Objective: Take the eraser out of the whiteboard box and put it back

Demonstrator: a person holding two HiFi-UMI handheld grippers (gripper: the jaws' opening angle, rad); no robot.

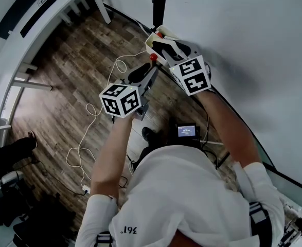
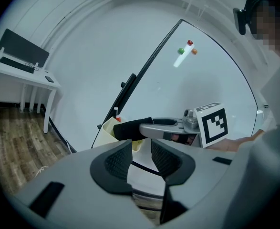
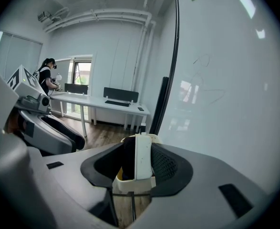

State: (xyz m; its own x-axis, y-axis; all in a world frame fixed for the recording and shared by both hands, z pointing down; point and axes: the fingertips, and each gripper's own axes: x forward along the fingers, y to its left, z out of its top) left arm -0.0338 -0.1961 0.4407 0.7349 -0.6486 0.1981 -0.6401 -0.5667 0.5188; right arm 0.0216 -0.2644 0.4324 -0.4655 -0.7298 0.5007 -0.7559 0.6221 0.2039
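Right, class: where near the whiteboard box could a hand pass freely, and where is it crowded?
Free: bare whiteboard beside the box, and wood floor between the left gripper and the desk. Crowded: the box, where the right gripper grips the eraser.

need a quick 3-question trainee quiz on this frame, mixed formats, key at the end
1. Multiple choice: what stands between the jaws of the right gripper? A) a marker B) the eraser C) nothing
2. True or false: the left gripper has something between its jaws.
3. Short answer: is the eraser clear of the whiteboard box yet?

Key
1. B
2. False. Its jaws stand apart with nothing between them.
3. No. Its lower end sits inside the box.
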